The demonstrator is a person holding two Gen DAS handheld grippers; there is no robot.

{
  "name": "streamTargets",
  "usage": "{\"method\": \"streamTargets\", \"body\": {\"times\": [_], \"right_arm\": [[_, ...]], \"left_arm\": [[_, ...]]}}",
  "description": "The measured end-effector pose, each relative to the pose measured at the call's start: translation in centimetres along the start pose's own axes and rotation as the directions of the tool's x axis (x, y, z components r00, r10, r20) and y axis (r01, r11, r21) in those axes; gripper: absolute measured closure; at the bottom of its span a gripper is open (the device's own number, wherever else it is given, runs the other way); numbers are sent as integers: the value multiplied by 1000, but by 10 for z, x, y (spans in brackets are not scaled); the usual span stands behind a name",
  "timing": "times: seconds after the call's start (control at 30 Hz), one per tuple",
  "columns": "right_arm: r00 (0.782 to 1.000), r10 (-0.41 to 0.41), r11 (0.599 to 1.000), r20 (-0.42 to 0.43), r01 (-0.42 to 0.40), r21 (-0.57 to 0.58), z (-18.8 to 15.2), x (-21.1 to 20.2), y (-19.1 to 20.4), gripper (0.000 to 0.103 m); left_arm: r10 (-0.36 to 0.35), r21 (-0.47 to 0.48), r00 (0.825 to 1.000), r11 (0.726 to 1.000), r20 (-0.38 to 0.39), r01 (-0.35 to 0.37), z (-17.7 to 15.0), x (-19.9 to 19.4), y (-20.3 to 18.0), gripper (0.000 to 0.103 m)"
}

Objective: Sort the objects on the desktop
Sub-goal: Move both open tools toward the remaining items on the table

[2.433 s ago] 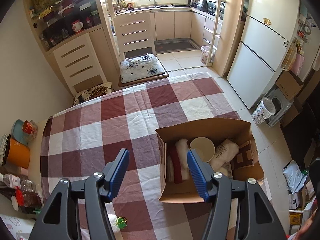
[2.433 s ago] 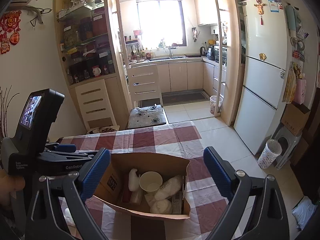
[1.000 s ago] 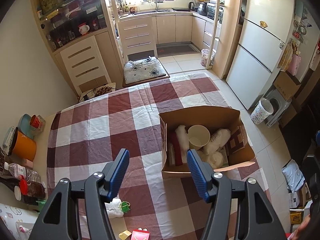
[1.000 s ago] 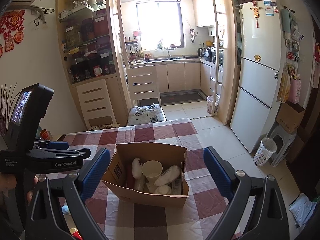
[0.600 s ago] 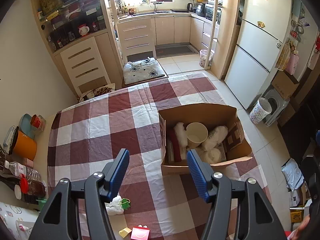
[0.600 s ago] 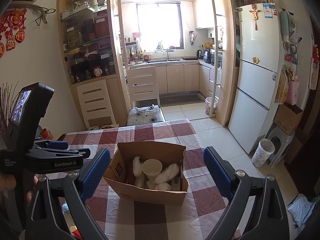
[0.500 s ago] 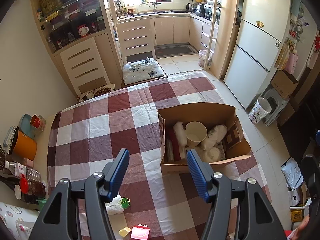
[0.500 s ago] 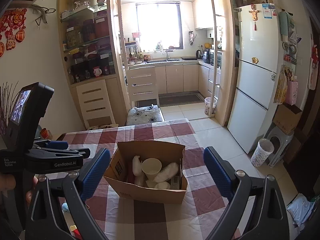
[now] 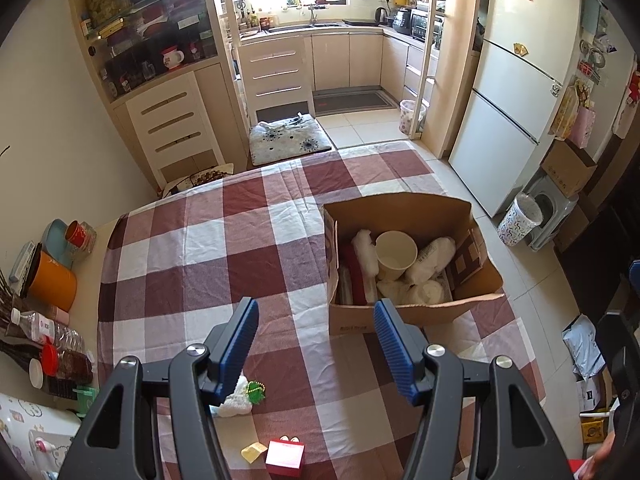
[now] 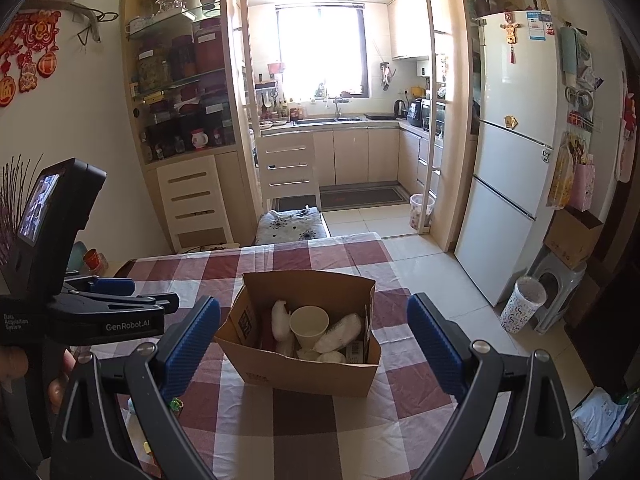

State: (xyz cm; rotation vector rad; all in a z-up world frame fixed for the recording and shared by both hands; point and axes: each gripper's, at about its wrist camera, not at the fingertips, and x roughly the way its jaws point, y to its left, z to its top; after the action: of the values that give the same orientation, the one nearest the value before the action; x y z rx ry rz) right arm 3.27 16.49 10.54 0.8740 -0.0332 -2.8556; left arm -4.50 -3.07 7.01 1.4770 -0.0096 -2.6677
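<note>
An open cardboard box (image 9: 404, 316) (image 10: 304, 372) stands on the checked tablecloth (image 9: 224, 256), holding a paper cup (image 9: 395, 255) (image 10: 309, 326), white wrapped bundles and a red item. My left gripper (image 9: 316, 344) hangs open over the cloth, short of the box, nothing between its fingers. Below its left finger lie a white cloth with a green trinket (image 9: 244, 394), a yellow scrap (image 9: 254, 452) and a small red box (image 9: 285, 456). My right gripper (image 10: 314, 344) is open wide, framing the box from a distance; the left gripper's body (image 10: 80, 312) shows at its left.
An orange canister (image 9: 50, 282), cups and bottles (image 9: 48, 336) crowd the table's left edge. A chair with a cushion (image 9: 288, 138) stands at the far side. Fridge (image 9: 516, 92), a patterned bin (image 9: 520, 218) and cartons sit on the floor to the right.
Both grippers have drawn back from the box, so more tablecloth and the small objects near the front edge have come into view. Both keep the same opening.
</note>
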Motion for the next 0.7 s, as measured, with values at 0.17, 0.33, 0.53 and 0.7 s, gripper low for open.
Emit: {"method": "streamTargets", "body": {"times": [0.17, 0.33, 0.53, 0.7], "right_arm": [[1000, 4, 1000, -11, -4, -4, -6, -3, 4, 7], [1000, 10, 1000, -22, -11, -7, -13, -6, 9, 7], [999, 21, 1000, -45, -22, -18, -25, -8, 17, 7], [997, 30, 999, -71, -32, -27, -34, -6, 23, 7]], "left_arm": [[6, -5, 1000, 1000, -13, -6, -11, 0, 2, 41], [12, -12, 1000, 1000, -26, -12, -22, -1, 5, 41], [21, -24, 999, 999, -44, -22, -36, 1, 12, 41], [25, -34, 997, 999, -73, -27, -50, 7, 16, 41]]}}
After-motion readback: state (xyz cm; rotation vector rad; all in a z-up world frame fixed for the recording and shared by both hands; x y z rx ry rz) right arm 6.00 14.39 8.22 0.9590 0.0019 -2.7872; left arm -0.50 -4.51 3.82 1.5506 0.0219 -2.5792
